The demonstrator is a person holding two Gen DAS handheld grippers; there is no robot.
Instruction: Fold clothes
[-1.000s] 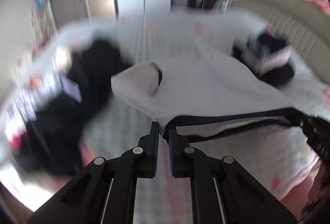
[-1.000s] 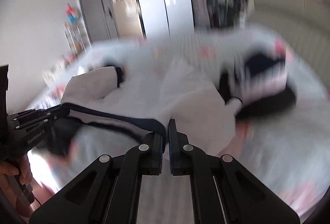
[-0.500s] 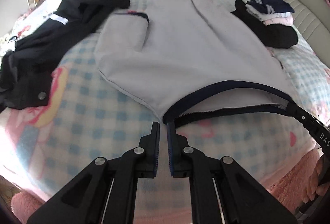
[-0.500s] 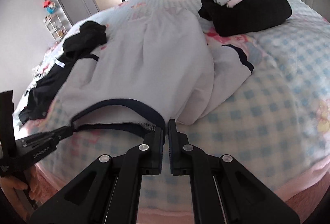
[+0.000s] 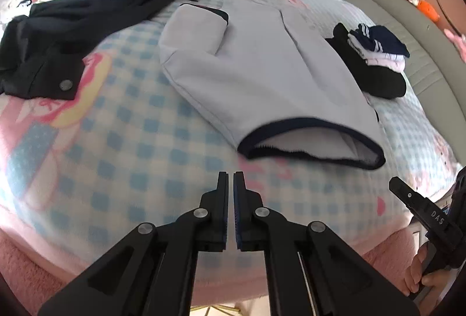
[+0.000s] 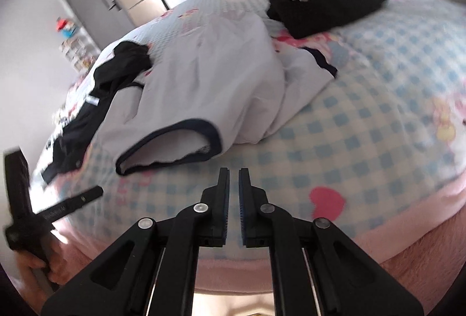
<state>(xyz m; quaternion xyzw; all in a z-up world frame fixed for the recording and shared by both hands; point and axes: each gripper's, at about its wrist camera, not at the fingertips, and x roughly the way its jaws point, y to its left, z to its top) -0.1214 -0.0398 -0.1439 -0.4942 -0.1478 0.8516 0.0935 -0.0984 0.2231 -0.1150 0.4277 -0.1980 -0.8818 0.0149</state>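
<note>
Left wrist view, garment: a pale grey shirt [image 5: 262,65] with a navy-trimmed neck opening lies spread on the checked bed [image 5: 122,141], neckline at the near edge.
Left wrist view, left gripper [image 5: 232,180]: fingers drawn nearly together, nothing between them, hanging just short of the neckline and clear of the cloth.
Left wrist view, surroundings: black clothes [image 5: 87,10] heaped far left; folded stack [image 5: 375,60] at far right; the right gripper [image 5: 419,208] shows at the right edge, a hand below it.
Right wrist view, garment: the shirt [image 6: 215,77] lies on the bed [image 6: 364,124], neckline near, one sleeve trailing right.
Right wrist view, right gripper [image 6: 234,179]: fingers narrowly parted, having just been opening, empty, near the collar without touching.
Right wrist view, surroundings: folded stack [image 6: 329,4] far right; black clothes [image 6: 96,95] left; the left gripper [image 6: 72,202] at the left edge.
</note>
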